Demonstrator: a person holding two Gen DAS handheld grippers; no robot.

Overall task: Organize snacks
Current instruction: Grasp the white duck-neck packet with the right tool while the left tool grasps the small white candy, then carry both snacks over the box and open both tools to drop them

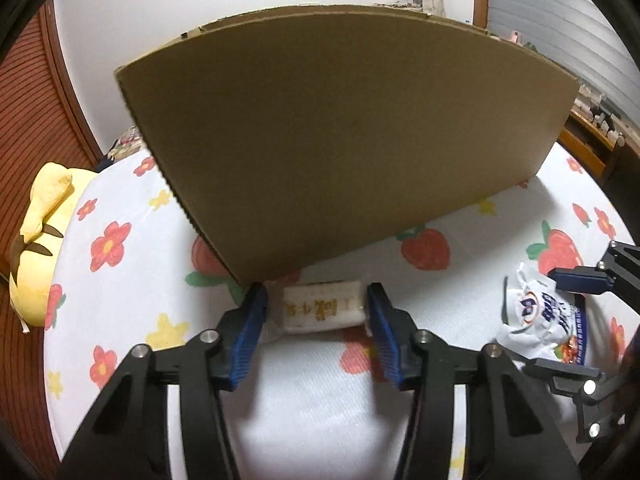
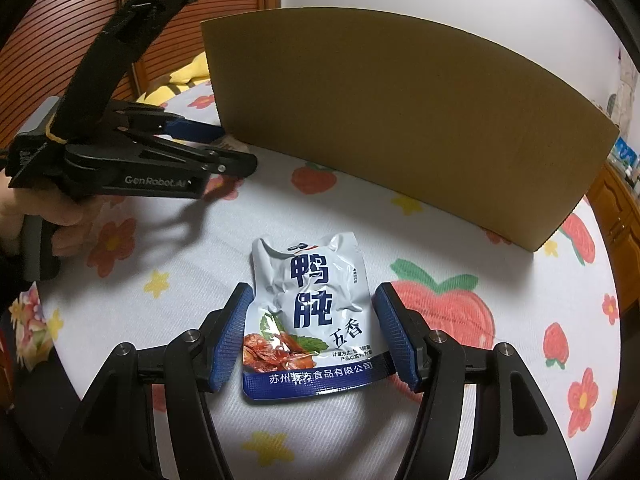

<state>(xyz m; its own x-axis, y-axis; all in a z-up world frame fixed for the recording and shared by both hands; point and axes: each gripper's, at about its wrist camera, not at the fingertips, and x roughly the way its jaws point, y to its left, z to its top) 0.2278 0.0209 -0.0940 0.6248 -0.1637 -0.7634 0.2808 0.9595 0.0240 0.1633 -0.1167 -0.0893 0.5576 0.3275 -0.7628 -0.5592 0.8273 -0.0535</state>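
Observation:
A small white wrapped snack (image 1: 320, 310) with gold print lies on the flowered sheet (image 1: 304, 408), right at the foot of a tall cardboard box (image 1: 340, 140). My left gripper (image 1: 316, 292) has its blue pads against both ends of that snack. A crumpled white-and-blue snack pouch (image 2: 308, 308) with a picture of food lies in front of the box (image 2: 400, 120). My right gripper (image 2: 313, 292) holds it, a pad pressed on each side edge. The box's inside is hidden from both views.
A yellow plush toy (image 1: 40, 240) lies at the sheet's left edge. A hand (image 2: 60, 216) holds the left gripper's handle at the left of the right wrist view. Brown slatted doors stand behind; wooden furniture (image 1: 588, 148) is at the far right.

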